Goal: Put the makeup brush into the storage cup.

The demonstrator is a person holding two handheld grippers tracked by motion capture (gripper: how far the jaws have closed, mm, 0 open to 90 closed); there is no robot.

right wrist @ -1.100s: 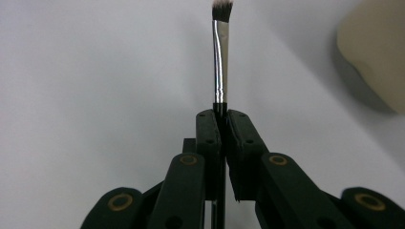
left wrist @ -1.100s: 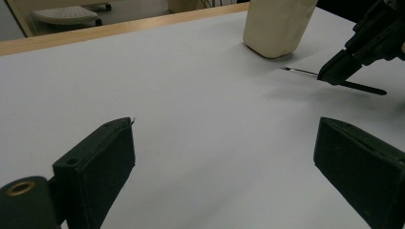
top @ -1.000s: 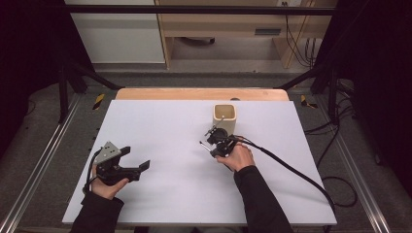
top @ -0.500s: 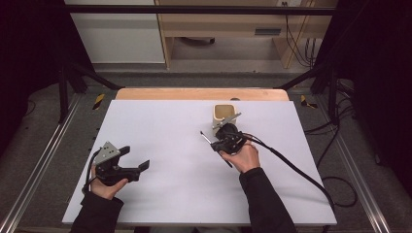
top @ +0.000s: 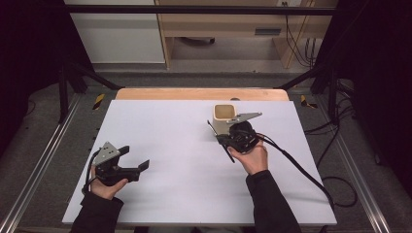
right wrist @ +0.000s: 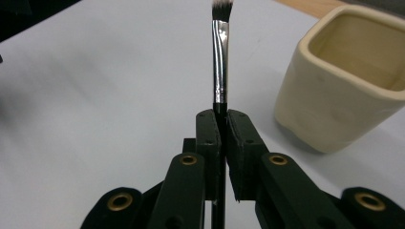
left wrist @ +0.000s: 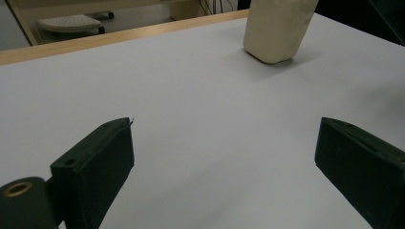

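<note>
The right gripper is clamped on a thin paintbrush, its bristles pointing away past the jaw tips, just beside the cream square cup on the white table. The left gripper, jaws spread wide, rests well apart from the cup

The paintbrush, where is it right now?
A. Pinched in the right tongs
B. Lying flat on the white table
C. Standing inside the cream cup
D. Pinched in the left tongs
A: in the right gripper view the right tongs are closed on the handle of the paintbrush, bristles pointing away, beside the cream cup; the left tongs are wide open with nothing between them.
</note>
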